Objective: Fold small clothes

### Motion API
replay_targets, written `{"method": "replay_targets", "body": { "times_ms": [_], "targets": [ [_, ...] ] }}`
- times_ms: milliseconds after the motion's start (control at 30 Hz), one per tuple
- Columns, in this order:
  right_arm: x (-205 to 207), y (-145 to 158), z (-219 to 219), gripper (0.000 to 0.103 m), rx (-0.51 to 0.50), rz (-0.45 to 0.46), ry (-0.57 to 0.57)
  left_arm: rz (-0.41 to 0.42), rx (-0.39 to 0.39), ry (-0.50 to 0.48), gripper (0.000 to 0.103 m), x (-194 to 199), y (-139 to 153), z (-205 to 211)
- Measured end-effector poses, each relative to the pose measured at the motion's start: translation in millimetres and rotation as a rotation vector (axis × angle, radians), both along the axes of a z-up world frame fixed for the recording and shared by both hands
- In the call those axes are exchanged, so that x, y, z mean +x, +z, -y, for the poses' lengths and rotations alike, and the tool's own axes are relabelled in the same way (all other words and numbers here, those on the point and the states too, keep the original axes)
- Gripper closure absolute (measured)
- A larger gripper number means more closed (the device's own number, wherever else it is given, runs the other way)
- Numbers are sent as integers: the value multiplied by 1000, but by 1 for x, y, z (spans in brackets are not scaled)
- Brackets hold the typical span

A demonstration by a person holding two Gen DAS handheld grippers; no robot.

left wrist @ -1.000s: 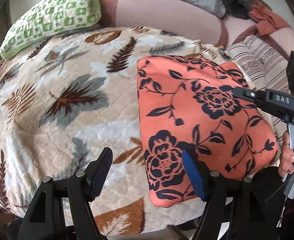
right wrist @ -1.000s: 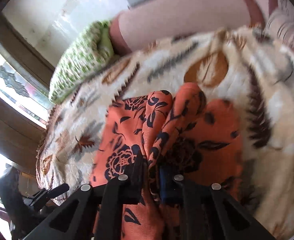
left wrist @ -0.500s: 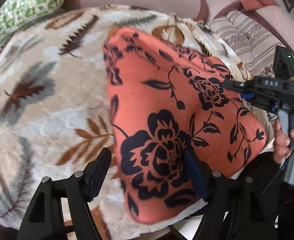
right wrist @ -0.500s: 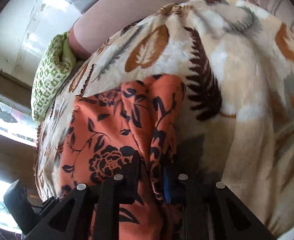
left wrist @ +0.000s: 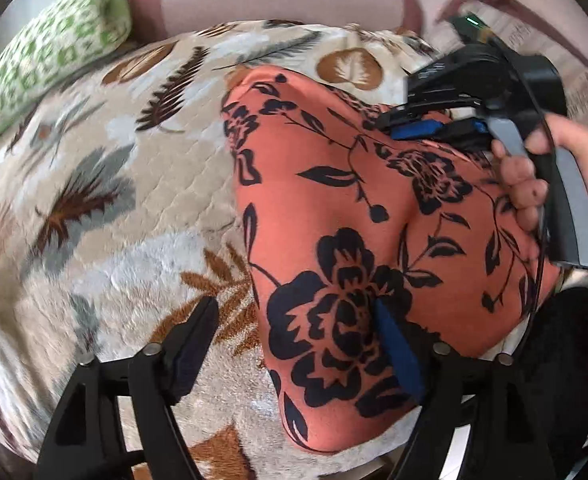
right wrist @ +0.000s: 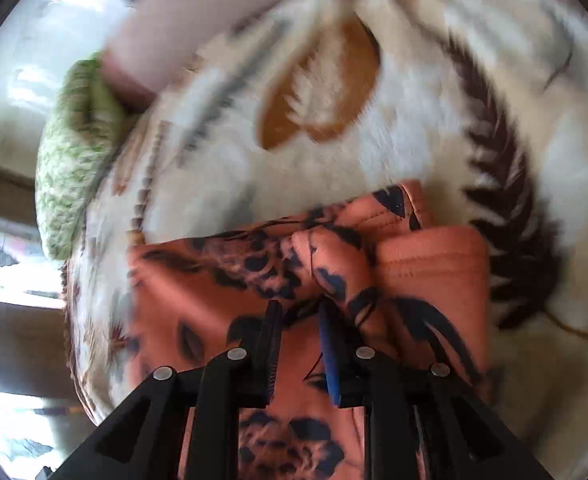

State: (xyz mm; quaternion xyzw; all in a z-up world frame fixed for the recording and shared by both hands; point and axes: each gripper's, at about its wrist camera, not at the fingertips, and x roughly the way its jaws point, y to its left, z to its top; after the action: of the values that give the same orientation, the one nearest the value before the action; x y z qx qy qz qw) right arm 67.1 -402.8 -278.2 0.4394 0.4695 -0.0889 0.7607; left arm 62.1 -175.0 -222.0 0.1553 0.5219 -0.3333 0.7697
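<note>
Green pillow (right wrist: 74,168) motion-blurred, edge-cropped

An orange garment (left wrist: 374,216) printed with dark flowers lies folded on the bed, its bunched end toward two o'clock.

Lighting, daylight: your right wrist view blows out at a window (right wrist: 10,280) on its left edge. Blur: you get heavy smear there, mild in the left wrist view. Distortion: fisheye bending, dark vignetted corners.
</note>
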Motion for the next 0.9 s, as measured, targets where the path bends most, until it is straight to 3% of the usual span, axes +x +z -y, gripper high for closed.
{"method": "replay_targets", "body": {
  "times_ms": [133, 333, 433, 533, 600, 767, 900],
  "targets": [
    [-22, 33, -2, 81, -16, 45, 27, 50, 25, -21, 21, -4, 7, 2],
    [-88, 82, -34, 79, -77, 127, 120, 69, 35, -15, 21, -14, 10, 3],
    [-116, 76, -56, 79, -84, 105, 133, 68, 31, 1, 21, -16, 11, 3],
    [-129, 38, -67, 79, -100, 26, 153, 68, 34, 4, 21, -19, 11, 3],
    [-136, 17, -71, 78, -99, 56, 154, 74, 44, 7, 21, -19, 11, 4],
    [-148, 44, -63, 79, -48, 84, 132, 96, 35, 17, 21, -23, 23, 1],
    [-168, 85, -66, 79, -176, 171, 128, 160, -1, 27, 21, -28, 47, -7]
  ]
}}
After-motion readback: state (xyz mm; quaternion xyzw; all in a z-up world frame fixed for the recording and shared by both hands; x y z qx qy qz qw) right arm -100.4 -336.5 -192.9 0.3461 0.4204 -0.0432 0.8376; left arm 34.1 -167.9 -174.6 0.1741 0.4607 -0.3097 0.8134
